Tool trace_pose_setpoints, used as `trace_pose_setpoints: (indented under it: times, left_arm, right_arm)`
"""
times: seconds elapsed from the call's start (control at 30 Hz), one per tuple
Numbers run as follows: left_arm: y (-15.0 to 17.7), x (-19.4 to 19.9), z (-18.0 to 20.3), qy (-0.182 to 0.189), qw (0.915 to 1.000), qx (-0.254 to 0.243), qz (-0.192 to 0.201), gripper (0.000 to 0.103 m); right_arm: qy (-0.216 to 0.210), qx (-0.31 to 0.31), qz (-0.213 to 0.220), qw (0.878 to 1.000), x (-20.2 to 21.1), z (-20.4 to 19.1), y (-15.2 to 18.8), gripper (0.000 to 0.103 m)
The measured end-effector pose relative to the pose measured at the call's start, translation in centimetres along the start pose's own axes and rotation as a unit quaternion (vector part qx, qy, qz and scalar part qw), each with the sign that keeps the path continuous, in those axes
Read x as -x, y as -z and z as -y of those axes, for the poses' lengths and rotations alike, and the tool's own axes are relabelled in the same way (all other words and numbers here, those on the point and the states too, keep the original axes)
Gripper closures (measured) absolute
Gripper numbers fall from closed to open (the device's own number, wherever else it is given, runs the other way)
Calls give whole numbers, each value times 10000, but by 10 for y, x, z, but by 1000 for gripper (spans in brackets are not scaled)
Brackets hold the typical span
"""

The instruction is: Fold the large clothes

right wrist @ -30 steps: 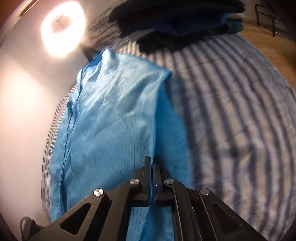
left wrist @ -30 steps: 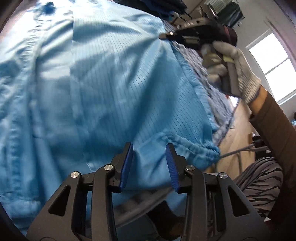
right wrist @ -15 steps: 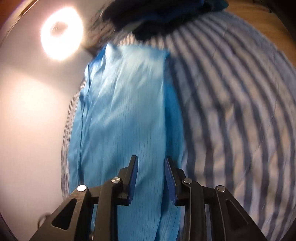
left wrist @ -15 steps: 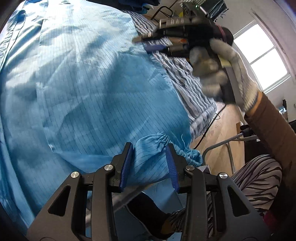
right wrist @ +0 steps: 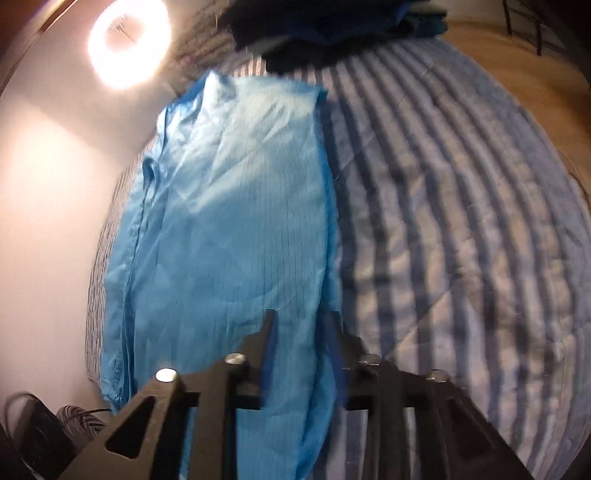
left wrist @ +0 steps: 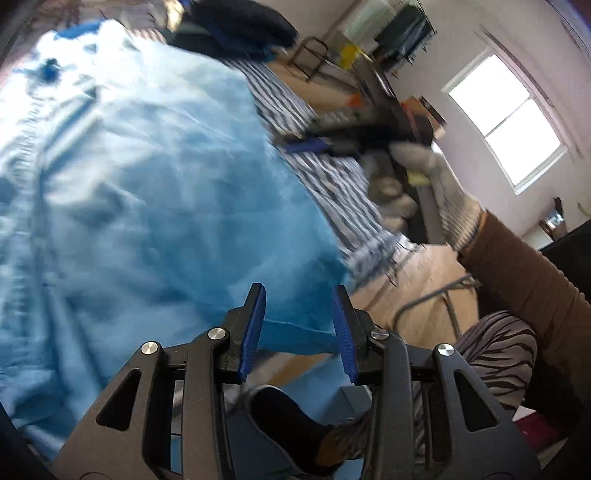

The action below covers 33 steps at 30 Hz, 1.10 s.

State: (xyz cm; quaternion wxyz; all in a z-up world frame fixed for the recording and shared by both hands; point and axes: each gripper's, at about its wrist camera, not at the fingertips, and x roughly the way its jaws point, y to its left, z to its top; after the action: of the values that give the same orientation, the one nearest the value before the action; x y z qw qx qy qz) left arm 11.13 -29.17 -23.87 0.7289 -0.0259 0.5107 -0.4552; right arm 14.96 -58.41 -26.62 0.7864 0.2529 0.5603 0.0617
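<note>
Left wrist view: the left gripper [left wrist: 298,295] stands partly open and released, blue pads clear of the light blue pin-striped garment [left wrist: 155,192] spread on the striped bed cover [left wrist: 332,177], while a white knit-gloved hand [left wrist: 439,184] carries the right gripper [left wrist: 295,142] above the cover. Right wrist view: the right gripper [right wrist: 301,325] is likewise parted, gripping nothing, over the garment's [right wrist: 229,206] folded edge; no legible writing.

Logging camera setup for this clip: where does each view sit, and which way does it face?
Left wrist: on the left gripper, facing down across the blue garment on the striped bed; shows the gloved hand carrying the right gripper, brown sleeve, striped trousers.
Right wrist: on the right gripper, facing down along the garment towards the wall lamp; no body visible.
Shared: garment, bed, dark clothes pile.
</note>
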Motion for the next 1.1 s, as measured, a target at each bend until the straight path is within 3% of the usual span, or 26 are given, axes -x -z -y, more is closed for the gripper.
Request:
trace_pose_setpoints:
  times: [0.03, 0.1, 0.23, 0.27, 0.3, 0.37, 0.4, 0.47, 0.57, 0.7, 0.87, 1.0, 1.1]
  left_arm:
    - [0, 6, -6, -244, 9996, -25, 105, 66]
    - [-3, 8, -20, -507, 9984, 92, 220, 66]
    - [-7, -4, -47, -581, 9967, 506, 235, 66]
    - [-8, -10, -46, -578, 9968, 498, 224, 66]
    - [-8, -12, -47, -556, 9970, 488, 205, 66]
    - [-8, -25, -41, -479, 9981, 367, 103, 66]
    - [-8, -30, -40, -466, 9984, 319, 44, 66]
    - [-4, -46, -37, -573, 9980, 192, -189, 66]
    - [4, -56, -37, -777, 9961, 6, -419, 66]
    - [6, -30, -32, -1047, 9943, -69, -166, 66]
    - [-4, -11, -17, -769, 9968, -51, 209, 66]
    - [-6, -38, 4, -498, 9979, -425, -4, 66]
    - [7, -75, 4, -959, 9918, -726, -425, 66]
  right_arm:
    - [-149, -115, -54, 9998, 0, 6, 3, 68]
    - [-330, -290, -175, 9989, -6, 12, 9, 54]
    - [-413, -285, -177, 9986, -11, 12, 23, 53]
    - [-518, -353, -206, 9978, -12, 12, 25, 56]
    - [-645, -453, -226, 9966, -14, 14, 25, 70]
    - [-867, -656, -331, 9935, -20, 15, 31, 86]
    - [-819, -614, -377, 9940, -22, 11, 33, 95]
    - [-607, -306, -350, 9971, -23, -5, 33, 102]
    - [-541, -80, -215, 9983, -9, -21, 30, 103]
    - [-690, -142, -19, 9975, 6, -29, 27, 103]
    - [-627, -197, -87, 9978, 3, -29, 25, 103]
    - [-573, -286, -139, 9978, 0, -26, 27, 103]
    - [-403, -274, -138, 9987, -1, -27, 28, 103]
